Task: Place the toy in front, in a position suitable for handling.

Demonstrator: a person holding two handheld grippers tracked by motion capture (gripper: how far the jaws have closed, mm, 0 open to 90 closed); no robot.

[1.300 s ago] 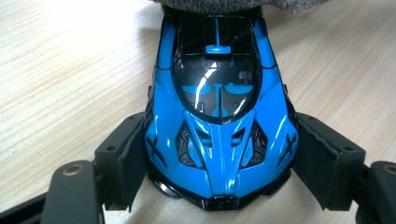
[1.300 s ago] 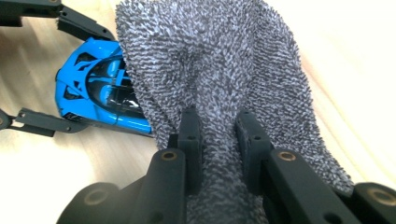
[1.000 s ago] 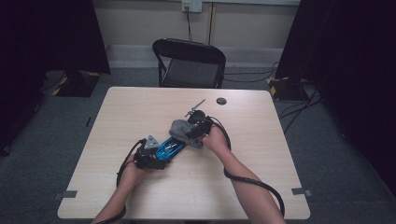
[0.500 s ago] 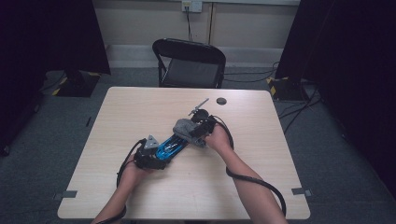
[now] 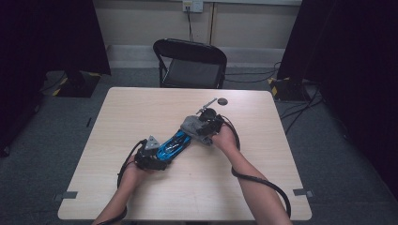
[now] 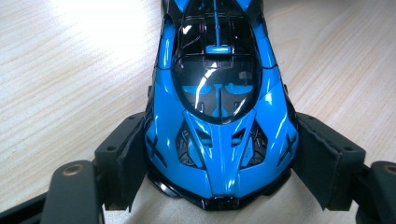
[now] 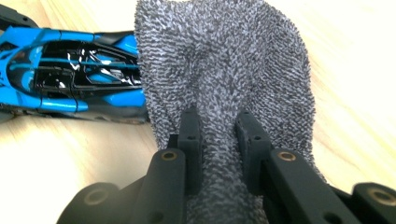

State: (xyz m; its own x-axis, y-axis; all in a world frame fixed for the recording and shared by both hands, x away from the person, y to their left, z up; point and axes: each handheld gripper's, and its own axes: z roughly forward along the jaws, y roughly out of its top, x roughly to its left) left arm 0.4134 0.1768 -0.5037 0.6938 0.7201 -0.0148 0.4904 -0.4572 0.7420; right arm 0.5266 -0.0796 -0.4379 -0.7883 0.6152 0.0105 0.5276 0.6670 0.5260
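Table (image 5: 141,112): wood top, toy car (image 5: 171,144) lying near centre, long axis running diagonal, nose toward person's left, tail toward far right. Car looking hard, glossy, prob light & slippery; best gripping low on flanks. Left gripper (image 6: 217,186) clamping nose both sides. Right gripper (image 7: 218,135) pinching grey cloth (image 7: 224,60), soft, floppy, draping over car's tail end.

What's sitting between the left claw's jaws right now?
The nose of the blue toy car lies between them, with the left claw shut on its sides, as the left gripper view shows; bare wooden table lies around it.
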